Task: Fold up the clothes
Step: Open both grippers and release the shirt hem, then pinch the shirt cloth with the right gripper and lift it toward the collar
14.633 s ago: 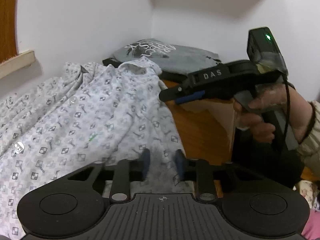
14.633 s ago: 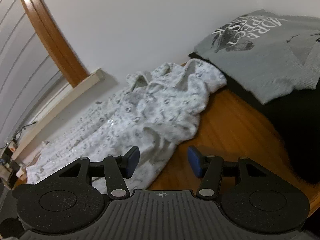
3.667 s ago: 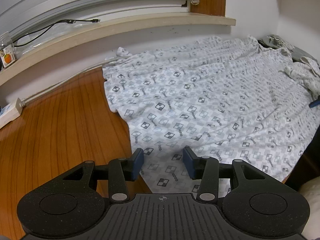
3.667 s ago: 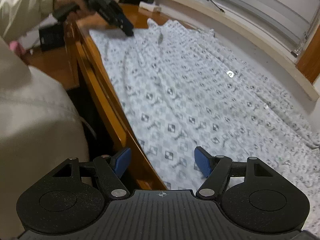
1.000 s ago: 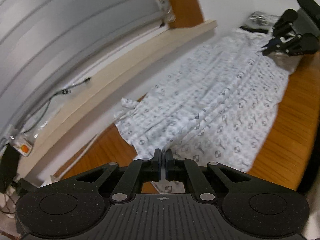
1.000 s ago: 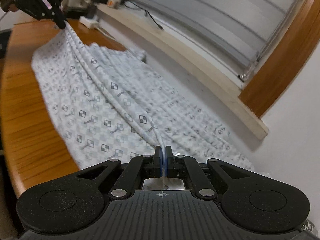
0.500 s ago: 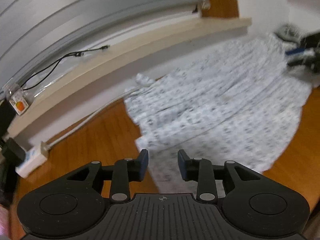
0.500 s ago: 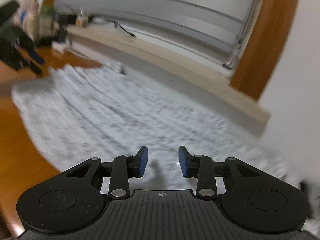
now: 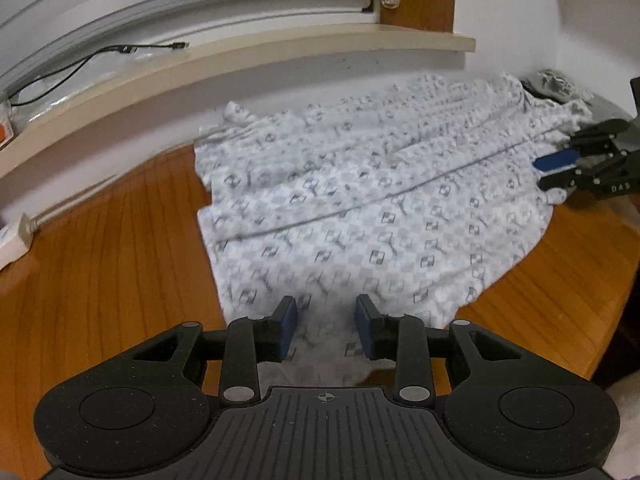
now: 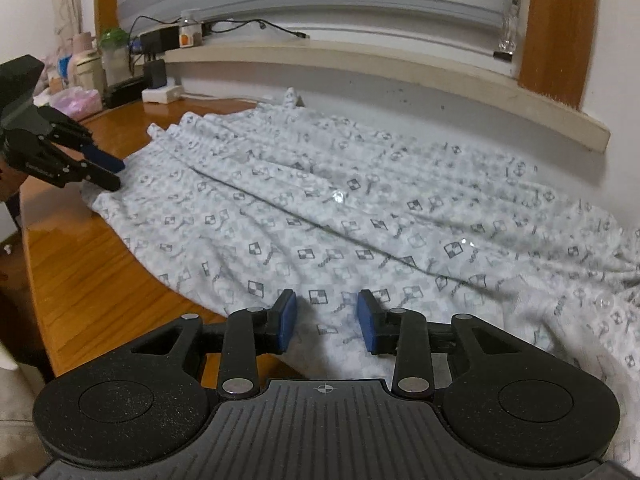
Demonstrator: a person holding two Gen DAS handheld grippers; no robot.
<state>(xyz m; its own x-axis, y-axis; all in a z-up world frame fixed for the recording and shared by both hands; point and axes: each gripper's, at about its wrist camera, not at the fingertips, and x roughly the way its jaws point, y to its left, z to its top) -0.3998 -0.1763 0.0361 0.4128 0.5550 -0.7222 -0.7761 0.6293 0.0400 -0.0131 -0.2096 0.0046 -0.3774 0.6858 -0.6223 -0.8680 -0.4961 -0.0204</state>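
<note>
Both your left tongs (image 9: 326, 330) and right tongs (image 10: 326, 326) are released; the folded garment (image 9: 380, 216) may slide off the counter (image 9: 100, 264) near edge.

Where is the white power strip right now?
In the left wrist view, the power strip lies at the far left edge on the wooden table, below the window sill, left of the patterned shirt.

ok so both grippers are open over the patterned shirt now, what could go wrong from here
The folded shirt lies rumpled near the wall, so creases may get folded in. Its near edge curves unevenly toward the table rim, so the next fold could come out crooked. The left gripper and right gripper hover over single spots; closing there may pinch only the top layer.
</note>
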